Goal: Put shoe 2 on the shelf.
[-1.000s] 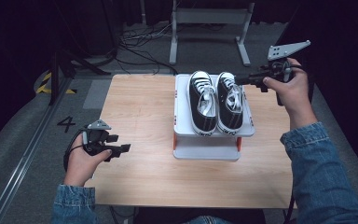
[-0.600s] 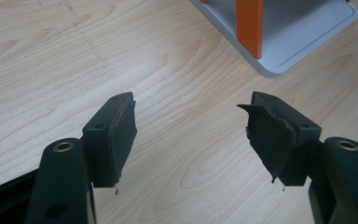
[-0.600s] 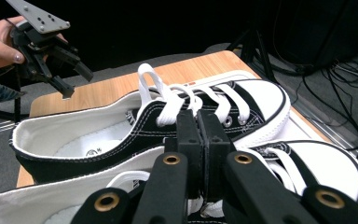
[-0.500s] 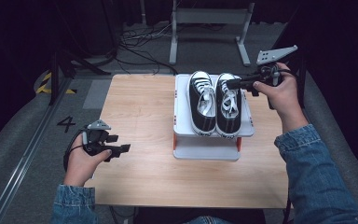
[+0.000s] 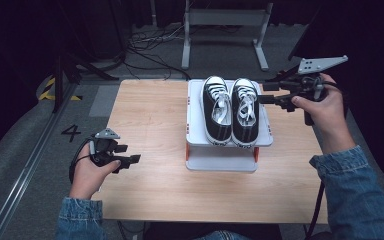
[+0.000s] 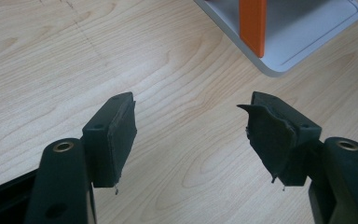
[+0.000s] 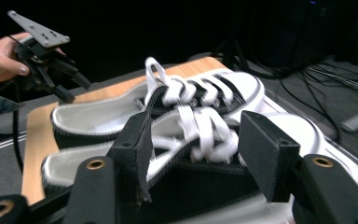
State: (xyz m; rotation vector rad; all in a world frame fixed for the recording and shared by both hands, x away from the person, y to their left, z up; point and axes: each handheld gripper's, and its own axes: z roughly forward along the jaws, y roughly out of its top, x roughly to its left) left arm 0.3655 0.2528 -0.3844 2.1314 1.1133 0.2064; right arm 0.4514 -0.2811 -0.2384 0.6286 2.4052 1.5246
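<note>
A pair of black canvas shoes with white laces, the left shoe [image 5: 217, 107] and the right shoe [image 5: 244, 110], stands side by side on a white two-level rack [image 5: 221, 159] with orange posts. My right gripper [image 5: 264, 93] is level beside the right shoe's outer side, just off it. Its jaws have just been opening and stand open; in the right gripper view [image 7: 196, 126] the near shoe's laces [image 7: 205, 133] lie past the pads, untouched. My left gripper [image 5: 131, 160] hovers open over bare wood at the table's front left, nothing between its fingers [image 6: 116, 135].
The wooden table [image 5: 150, 115] has free room left of and in front of the rack. The rack's lower corner and an orange post [image 6: 253, 23] lie ahead of the left gripper. A metal stand [image 5: 225, 20] and cables sit on the floor behind the table.
The right gripper drew back to the right, off the right shoe, and its jaws went from shut to open. The left hand stayed put.
</note>
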